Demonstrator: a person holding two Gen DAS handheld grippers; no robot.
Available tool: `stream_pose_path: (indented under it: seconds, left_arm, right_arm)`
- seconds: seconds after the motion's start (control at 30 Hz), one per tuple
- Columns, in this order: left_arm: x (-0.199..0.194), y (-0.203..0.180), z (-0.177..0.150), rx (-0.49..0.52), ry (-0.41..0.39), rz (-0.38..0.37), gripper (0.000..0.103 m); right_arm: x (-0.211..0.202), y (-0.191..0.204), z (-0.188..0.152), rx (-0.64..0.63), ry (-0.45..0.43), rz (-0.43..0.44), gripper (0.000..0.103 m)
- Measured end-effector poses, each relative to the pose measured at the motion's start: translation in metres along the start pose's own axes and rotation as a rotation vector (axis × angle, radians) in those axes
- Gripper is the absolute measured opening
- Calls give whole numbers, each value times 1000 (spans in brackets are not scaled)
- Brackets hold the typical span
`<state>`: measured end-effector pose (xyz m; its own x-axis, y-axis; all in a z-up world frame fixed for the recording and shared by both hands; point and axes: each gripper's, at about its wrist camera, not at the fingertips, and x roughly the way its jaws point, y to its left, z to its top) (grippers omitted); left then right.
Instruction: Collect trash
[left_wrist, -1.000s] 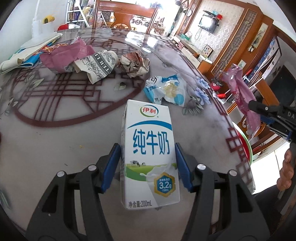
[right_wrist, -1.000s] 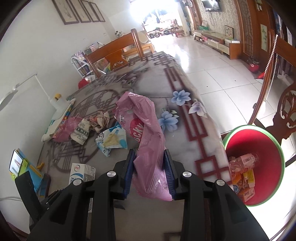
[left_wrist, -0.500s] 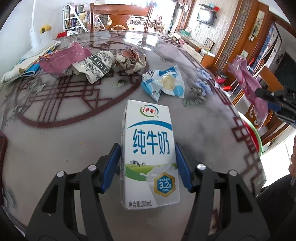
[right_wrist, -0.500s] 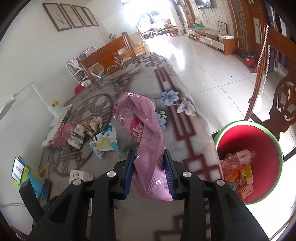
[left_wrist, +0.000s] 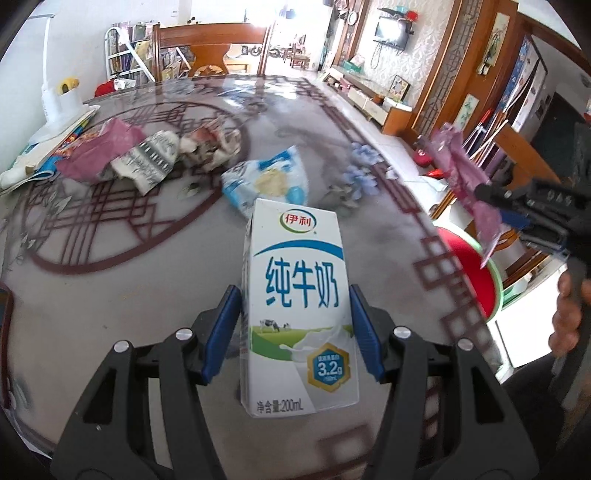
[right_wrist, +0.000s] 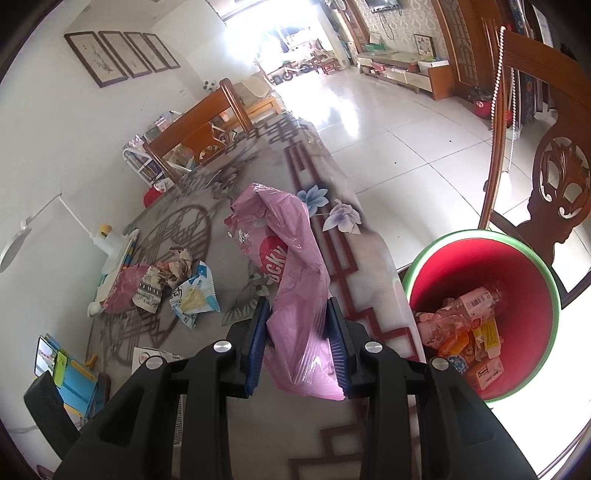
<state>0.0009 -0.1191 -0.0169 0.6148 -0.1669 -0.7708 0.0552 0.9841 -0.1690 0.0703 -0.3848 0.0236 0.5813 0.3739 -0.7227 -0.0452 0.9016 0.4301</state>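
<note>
Both grippers grip trash above the table's near edge — left gripper pinching the stiff, light milk carton by its sides, right gripper squeezing the soft, crinkly pink wrapper mid-body

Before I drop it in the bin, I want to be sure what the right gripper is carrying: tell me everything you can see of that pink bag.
The pink bag is a crinkled, glossy plastic snack wrapper with a red patch and white lettering. It looks empty and folded. The right gripper clamps its lower part between blue pads; its torn top sticks up and away from the gripper. Only the pads touch it.
</note>
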Motion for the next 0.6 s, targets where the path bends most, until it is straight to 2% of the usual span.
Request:
stream_pose_path:
  seconds: [0.27, 0.6]
  left_arm:
    - [-6, -26, 9, 16, -16, -42, 57]
    - [6, -52, 9, 24, 28, -96, 57]
  right_arm:
    - [-8, -16, -1, 38, -13, 9, 31]
    - [-14, -30, -1, 76, -17, 16, 31]
